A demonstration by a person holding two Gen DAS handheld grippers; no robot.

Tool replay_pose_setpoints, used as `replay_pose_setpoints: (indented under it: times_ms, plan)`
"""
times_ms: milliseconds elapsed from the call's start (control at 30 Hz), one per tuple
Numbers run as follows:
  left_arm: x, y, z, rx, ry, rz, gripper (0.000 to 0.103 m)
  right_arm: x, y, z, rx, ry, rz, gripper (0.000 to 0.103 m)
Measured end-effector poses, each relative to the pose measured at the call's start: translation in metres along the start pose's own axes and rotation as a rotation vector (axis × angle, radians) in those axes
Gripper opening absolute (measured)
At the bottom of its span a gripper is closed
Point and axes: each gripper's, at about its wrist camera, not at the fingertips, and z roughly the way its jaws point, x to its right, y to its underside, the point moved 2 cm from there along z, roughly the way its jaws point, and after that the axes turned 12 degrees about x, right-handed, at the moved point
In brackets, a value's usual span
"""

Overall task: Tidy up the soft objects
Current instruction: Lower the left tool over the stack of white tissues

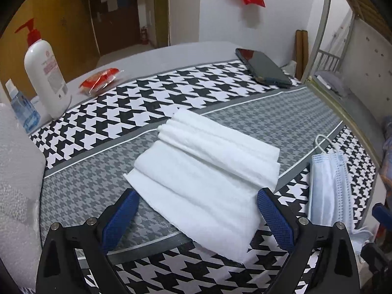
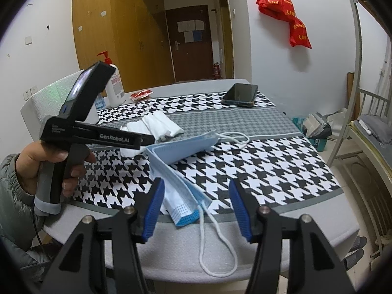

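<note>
Opening wide, my left gripper (image 1: 197, 210) has its jaws on each side of the white towel (image 1: 208, 169) on the bench (image 2: 318, 210), not squeezing yet. My right gripper (image 2: 194, 208) is open too, with the blue mask (image 2: 181, 171) lying loose between its jaws. I think the towel is next, so I must go lower and squeeze its near edge.

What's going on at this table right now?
A person is tidying soft items on a houndstooth mat with a handheld gripper in each hand. The left gripper is open, its fingers either side of the near edge of a folded white towel without gripping it. The right gripper is open too, over a folded blue face mask near the table edge. Nothing is held at this moment.
</note>
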Motion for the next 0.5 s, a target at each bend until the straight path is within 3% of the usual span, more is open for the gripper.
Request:
replay_pose_setpoints:
  times_ms: [333,500]
  plan:
    - [-0.0019,-0.0023,0.0033,0.004,-0.018,-0.001,0.096,0.001,0.0032,-0.0009,-0.004,-0.005,0.003,0.059]
    - [-0.0055,-0.0045,0.0026,0.02,-0.029,-0.011,0.083,0.0005,0.0035,-0.0001,-0.012,-0.004,-0.006,0.059]
